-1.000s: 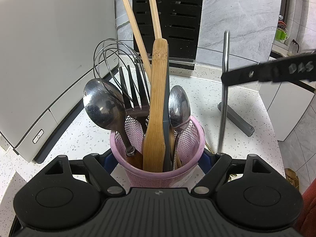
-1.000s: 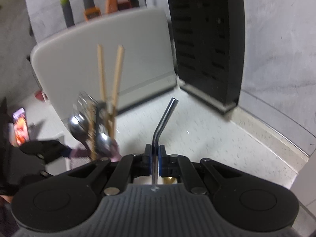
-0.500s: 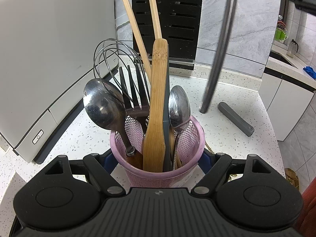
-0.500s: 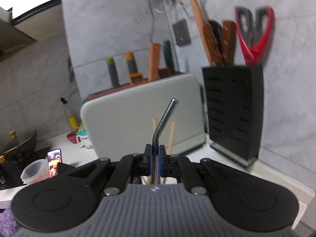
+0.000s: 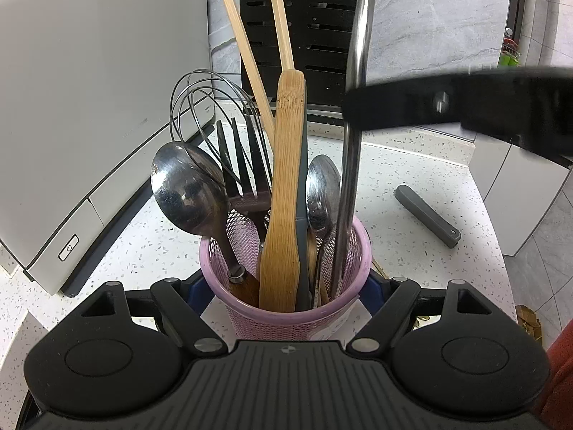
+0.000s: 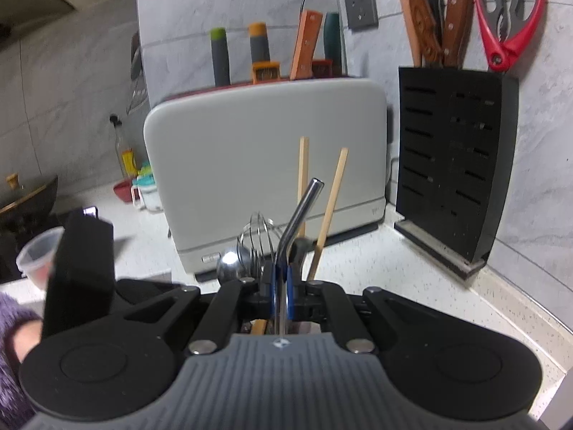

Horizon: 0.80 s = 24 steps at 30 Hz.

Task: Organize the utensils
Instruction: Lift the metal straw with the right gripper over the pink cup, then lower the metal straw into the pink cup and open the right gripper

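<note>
Your left gripper is clamped on the pink mesh cup, one blue pad pressed to each side of its wall, and the cup stands upright on the speckled counter.

Your right gripper has its fingers nearly together, pinching a bent metal straw. In the left wrist view the straw stands close to upright, and its lower end reaches inside the cup at the right side, just beside the smaller spoon. Whether the tip touches the bottom cannot be told.

Contents of the cup: a large spoon, a wire whisk, a dark fork, a flat bamboo spatula, two chopsticks leaning back, and the smaller spoon.

Around it: a pale grey appliance to the left, a black slotted knife block behind, and a grey bar-shaped object lying on the counter to the right, well apart from the cup.

In the right wrist view, a purple sleeve shows at the lower left edge.
</note>
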### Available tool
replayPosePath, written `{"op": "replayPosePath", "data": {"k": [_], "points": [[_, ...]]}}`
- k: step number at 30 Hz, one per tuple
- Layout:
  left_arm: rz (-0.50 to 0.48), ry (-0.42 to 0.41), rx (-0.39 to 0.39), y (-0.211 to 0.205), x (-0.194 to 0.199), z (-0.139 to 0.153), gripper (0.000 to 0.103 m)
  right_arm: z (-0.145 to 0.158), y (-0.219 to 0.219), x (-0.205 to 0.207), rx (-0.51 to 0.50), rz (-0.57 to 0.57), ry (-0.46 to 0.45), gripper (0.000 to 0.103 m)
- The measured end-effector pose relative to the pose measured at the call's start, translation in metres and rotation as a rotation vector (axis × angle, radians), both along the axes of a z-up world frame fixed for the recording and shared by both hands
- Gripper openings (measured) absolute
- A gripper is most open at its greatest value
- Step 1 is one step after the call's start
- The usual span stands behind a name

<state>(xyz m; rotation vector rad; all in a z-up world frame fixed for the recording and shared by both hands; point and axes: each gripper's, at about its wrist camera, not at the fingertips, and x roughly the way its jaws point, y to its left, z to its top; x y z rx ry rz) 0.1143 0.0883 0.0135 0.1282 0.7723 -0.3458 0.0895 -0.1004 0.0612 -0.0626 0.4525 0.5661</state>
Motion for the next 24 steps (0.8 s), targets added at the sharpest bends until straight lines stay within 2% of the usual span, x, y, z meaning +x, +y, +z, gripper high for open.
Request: {"op": "replayPosePath", "data": {"k": [13,24], "points": [[0.000,0.000,0.000,0.000,0.000,0.000,0.093,-0.026,0.002,0.014,-0.039,0.023,0.139,0.002],[0.000,-0.001,0.000,0.000,0.000,-0.001,0.093,-0.026,0.001,0.016,-0.056,-0.009,0.129,0.005]]}}
